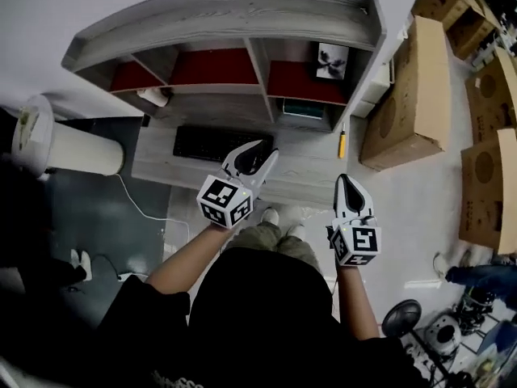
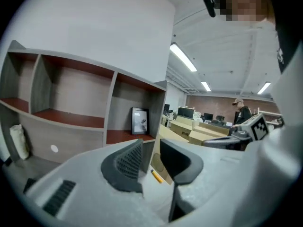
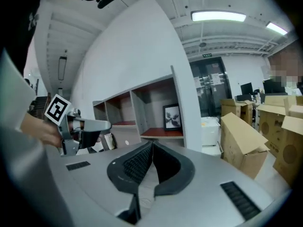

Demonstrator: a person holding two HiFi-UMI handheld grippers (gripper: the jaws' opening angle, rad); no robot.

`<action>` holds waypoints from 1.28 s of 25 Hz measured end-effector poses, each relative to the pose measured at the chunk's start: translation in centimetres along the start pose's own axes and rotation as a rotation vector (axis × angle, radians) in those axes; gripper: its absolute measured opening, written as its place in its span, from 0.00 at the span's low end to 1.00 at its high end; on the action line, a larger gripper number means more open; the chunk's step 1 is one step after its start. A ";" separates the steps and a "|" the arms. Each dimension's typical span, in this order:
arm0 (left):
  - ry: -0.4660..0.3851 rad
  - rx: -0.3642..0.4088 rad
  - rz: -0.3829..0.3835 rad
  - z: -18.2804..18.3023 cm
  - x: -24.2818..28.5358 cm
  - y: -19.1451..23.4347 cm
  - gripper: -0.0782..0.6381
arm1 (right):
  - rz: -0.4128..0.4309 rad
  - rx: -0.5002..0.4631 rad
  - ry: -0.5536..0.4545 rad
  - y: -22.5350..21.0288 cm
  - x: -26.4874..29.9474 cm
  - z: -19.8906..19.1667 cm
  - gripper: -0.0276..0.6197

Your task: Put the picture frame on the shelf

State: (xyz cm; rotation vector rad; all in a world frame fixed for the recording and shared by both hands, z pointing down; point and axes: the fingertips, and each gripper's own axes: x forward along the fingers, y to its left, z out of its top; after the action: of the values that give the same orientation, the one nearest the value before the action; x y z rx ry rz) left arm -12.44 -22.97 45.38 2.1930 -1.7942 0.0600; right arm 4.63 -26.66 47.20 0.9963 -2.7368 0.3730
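- Bright, even light comes from ceiling tubes (image 2: 183, 57), upper right in both gripper views, with slight glare there.
- The gripper views bulge, their corners are black, and the near foreground at the bottom is soft.
- Head view: the shelf (image 1: 218, 10) bays are shadowed and the bottom of the frame is dark.

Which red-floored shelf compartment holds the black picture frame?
The rightmost compartment, beside the brown cardboard boxes; the picture frame stands there, not in the others.

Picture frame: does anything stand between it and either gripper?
Nothing visible does. The picture frame already stands in the rightmost compartment of the shelf; the left gripper and right gripper hang empty in front, open air between.
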 end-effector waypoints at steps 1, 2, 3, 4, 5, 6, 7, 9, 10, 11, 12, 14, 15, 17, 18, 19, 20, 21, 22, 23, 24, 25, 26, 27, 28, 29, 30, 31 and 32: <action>-0.001 -0.008 0.031 -0.6 -1.5 0.0 0.25 | 0.035 -0.007 -0.008 0.9 0.5 0.1 0.06; -0.005 -0.016 0.069 -1.2 -2.9 0.2 0.23 | 0.068 0.004 -0.015 1.8 0.9 0.1 0.06; -0.011 -0.024 0.109 -1.9 -4.3 0.4 0.19 | 0.093 0.021 -0.016 2.7 1.2 0.0 0.06; -0.017 -0.034 0.143 -2.4 -5.5 0.5 0.17 | 0.111 0.032 -0.012 3.5 1.3 -0.2 0.06; -0.023 -0.044 0.168 -2.9 -6.7 0.5 0.16 | 0.126 0.032 -0.008 4.3 1.3 -0.4 0.06; -0.029 -0.051 0.185 -3.3 -7.7 0.6 0.14 | 0.140 0.025 -0.008 5.1 1.2 -0.4 0.06; -0.035 -0.057 0.199 -3.6 -8.5 0.6 0.14 | 0.151 0.013 -0.011 5.9 1.1 -0.3 0.06; -0.045 -0.073 0.215 -4.1 -9.8 1.1 0.13 | 0.161 -0.011 -0.016 7.2 1.1 0.0 0.06; -0.050 -0.079 0.217 -4.2 -10.2 1.5 0.13 | 0.160 -0.021 -0.015 7.8 1.2 -0.1 0.06; -0.055 -0.080 0.217 -4.3 -10.5 2.0 0.13 | 0.157 -0.030 -0.012 8.3 1.3 -0.2 0.06; -0.062 -0.077 0.217 -4.3 -10.9 2.6 0.13 | 0.151 -0.037 -0.008 8.9 1.4 -0.5 0.06; -0.083 -0.075 0.225 -3.8 -12.1 3.9 0.13 | 0.133 -0.048 -0.007 10.1 1.4 -0.7 0.06; -0.094 -0.073 0.232 -3.4 -12.8 4.7 0.13 | 0.118 -0.053 -0.008 10.7 1.5 -0.7 0.06; -0.112 -0.069 0.241 -2.8 -14.6 6.5 0.13 | 0.087 -0.059 -0.017 12.1 1.8 -0.4 0.06; -0.119 -0.069 0.243 -2.5 -15.6 7.4 0.13 | 0.074 -0.059 -0.025 13.0 2.0 -0.2 0.06; -0.125 -0.070 0.245 -2.3 -16.6 8.3 0.13 | 0.065 -0.063 -0.032 13.9 2.3 0.0 0.06; -0.132 -0.069 0.248 -2.2 -17.5 9.1 0.13 | 0.058 -0.072 -0.037 14.8 2.5 0.2 0.06; -0.139 -0.067 0.251 -2.1 -18.4 9.8 0.13 | 0.055 -0.083 -0.039 15.8 2.7 0.4 0.06; -0.147 -0.061 0.252 -2.0 -19.1 10.3 0.13 | 0.050 -0.095 -0.039 16.6 2.8 0.6 0.06; -0.154 -0.054 0.248 -1.9 -19.6 10.7 0.13 | 0.042 -0.105 -0.040 17.3 2.9 0.7 0.06; -0.158 -0.046 0.240 -1.9 -20.1 11.1 0.13 | 0.031 -0.112 -0.044 18.0 3.0 0.9 0.06; -0.159 -0.039 0.231 -1.9 -20.5 11.4 0.13 | 0.017 -0.117 -0.049 18.6 2.9 1.0 0.06; -0.155 -0.035 0.222 -2.1 -21.0 11.7 0.13 | 0.005 -0.121 -0.053 19.2 2.9 1.0 0.06; -0.149 -0.035 0.215 -2.3 -21.5 12.0 0.13 | -0.007 -0.126 -0.054 19.8 2.9 0.8 0.06; -0.142 -0.037 0.211 -2.6 -22.1 12.3 0.13 | -0.014 -0.128 -0.051 20.3 2.9 0.4 0.06; -0.135 -0.041 0.207 -2.9 -22.6 12.7 0.13 | -0.018 -0.128 -0.047 20.8 2.9 0.1 0.06; -0.130 -0.042 0.205 -3.1 -23.1 13.1 0.13 | -0.021 -0.126 -0.045 21.4 3.0 -0.1 0.06; -0.128 -0.040 0.203 -3.1 -23.6 13.5 0.13 | -0.022 -0.126 -0.045 21.9 3.0 -0.3 0.06; -0.127 -0.036 0.203 -3.1 -24.1 14.0 0.13 | -0.025 -0.129 -0.046 22.5 3.0 -0.3 0.06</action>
State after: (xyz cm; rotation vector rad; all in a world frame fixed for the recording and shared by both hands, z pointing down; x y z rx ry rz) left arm -30.63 -1.61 45.87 2.0239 -2.0657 -0.0685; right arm -12.23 -11.71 44.59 1.0157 -2.7465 0.1682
